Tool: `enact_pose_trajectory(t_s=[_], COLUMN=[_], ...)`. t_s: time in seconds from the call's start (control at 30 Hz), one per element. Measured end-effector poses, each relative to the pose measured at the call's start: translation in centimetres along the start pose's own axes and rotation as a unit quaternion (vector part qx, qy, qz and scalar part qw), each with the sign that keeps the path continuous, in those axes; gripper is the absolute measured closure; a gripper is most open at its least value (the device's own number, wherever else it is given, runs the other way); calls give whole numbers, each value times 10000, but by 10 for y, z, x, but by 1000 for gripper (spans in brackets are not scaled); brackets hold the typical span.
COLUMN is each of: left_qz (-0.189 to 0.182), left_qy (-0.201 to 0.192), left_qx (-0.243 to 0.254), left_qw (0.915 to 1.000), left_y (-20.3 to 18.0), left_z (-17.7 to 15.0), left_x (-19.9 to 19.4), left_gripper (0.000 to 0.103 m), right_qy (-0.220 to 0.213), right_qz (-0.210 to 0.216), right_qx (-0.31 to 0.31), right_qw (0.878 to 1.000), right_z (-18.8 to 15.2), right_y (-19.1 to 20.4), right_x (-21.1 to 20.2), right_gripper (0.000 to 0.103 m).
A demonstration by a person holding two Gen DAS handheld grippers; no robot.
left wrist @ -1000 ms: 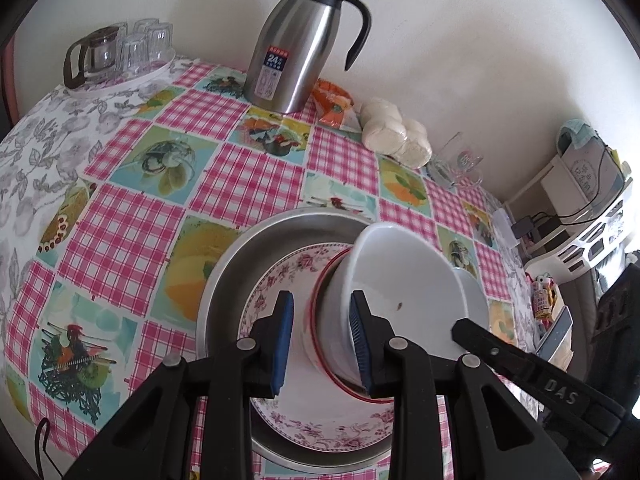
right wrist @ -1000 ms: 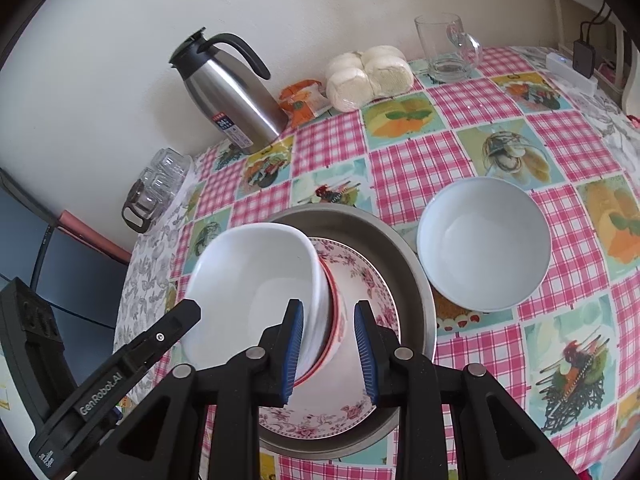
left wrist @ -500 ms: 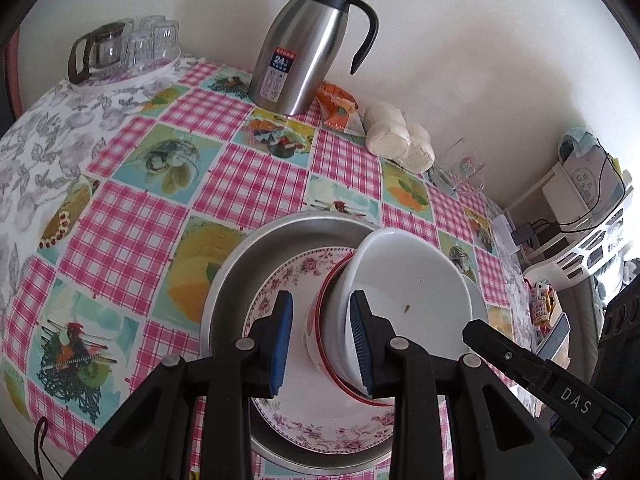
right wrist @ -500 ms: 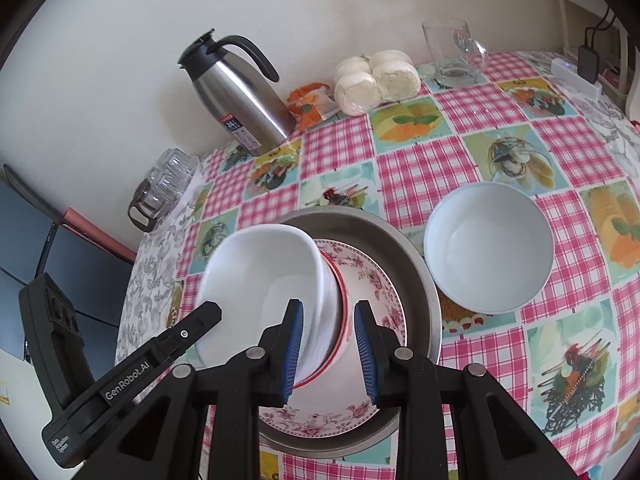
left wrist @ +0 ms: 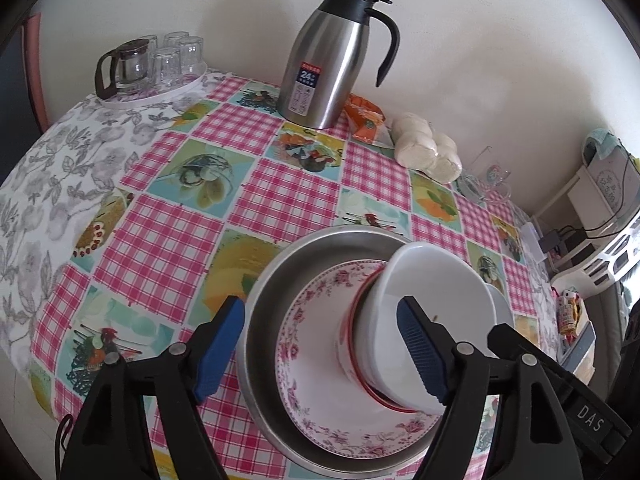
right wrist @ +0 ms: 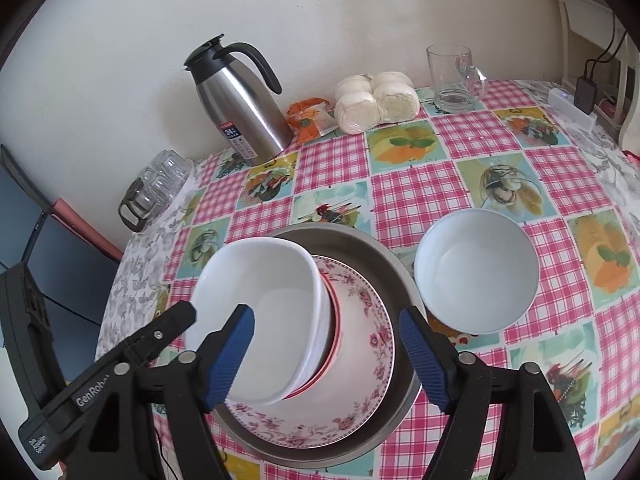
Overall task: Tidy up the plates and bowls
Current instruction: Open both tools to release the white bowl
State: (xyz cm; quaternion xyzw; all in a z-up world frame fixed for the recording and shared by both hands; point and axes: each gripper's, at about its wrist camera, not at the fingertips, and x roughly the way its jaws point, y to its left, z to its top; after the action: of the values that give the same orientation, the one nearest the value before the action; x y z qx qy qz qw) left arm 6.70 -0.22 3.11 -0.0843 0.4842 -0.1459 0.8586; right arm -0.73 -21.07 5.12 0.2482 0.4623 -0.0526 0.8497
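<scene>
— Blue-padded fingers first: how do they stand on your two grippers?

— Both have just been opening. My left gripper (left wrist: 320, 356) is spread wide, one finger inside the white bowl (left wrist: 432, 320), the other out over the steel basin (left wrist: 272, 280), neither pressing on anything. My right gripper (right wrist: 326, 354) is the same, wide, straddling the bowl's wall without touching it.

— So the bowl is let go?

— I judge so. It lies tilted, nested in a red-rimmed bowl (left wrist: 354, 344), on the floral plate (left wrist: 320, 412) in the basin, near the counter's (right wrist: 420, 184) front edge.

— What's next?

— Lifting both grippers clear without nudging the leaning stack. Then the second white bowl (right wrist: 476, 276), just right of the basin on the counter, wants collecting; I'd take its rim with the right gripper. Farther back, the steel jug (right wrist: 240, 112) against the wall stays out of it.
</scene>
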Motion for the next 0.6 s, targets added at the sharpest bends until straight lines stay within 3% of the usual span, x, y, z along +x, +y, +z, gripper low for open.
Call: enact_pose_trajectory(t_s=[0.07,0.3,0.4,0.6], left_qz=[80,289,363,494], left_qy=[-43,-238,-268,-397], left_qx=[12,0,-86,-260], left_qw=[10000,9993,9989,9977], left_y=[1,4,8,12], left_z=[0,1,2,3], left_x=[0,-3,-3,-8], left_gripper=[18,11,5,4], right_qy=[-20,-30,-26,-97], right_qz=[-67,-82,-74,-79], right_qx=[19,-7,-27,-47], right_qw=[10000,10000,10000,9999], right_z=[0,0,0,-1], right_y=[-2,-2,-1,-2], right_x=[1,1,2,1], right_gripper=[14,11,1,0])
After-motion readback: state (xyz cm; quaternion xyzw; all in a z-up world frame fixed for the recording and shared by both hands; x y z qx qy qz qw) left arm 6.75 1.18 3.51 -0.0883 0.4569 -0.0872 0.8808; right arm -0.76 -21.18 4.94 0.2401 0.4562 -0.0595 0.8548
